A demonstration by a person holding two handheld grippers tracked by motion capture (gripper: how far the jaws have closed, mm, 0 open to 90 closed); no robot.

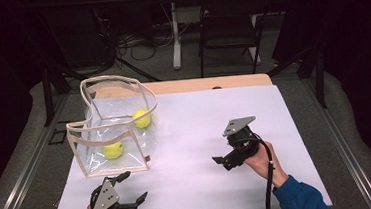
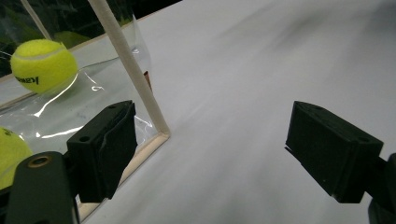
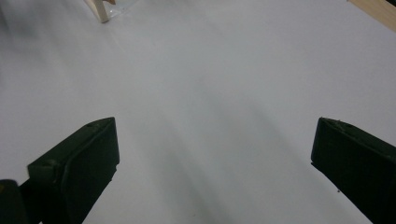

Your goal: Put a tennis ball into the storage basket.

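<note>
Both claws gape: left claw (image 1: pixel 132 188) beside bag (image 1: pixel 128 166), right claw (image 1: pixel 221 163) low.

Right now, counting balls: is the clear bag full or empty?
Neither: the clear bag holds two tennis balls, visible through its wall, with room left.

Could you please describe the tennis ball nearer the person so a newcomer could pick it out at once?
On the white table, find the clear bag at its left. Two yellow balls lie inside; the wanted tennis ball is the one closer to the left gripper, the other ball sitting farther back.
</note>
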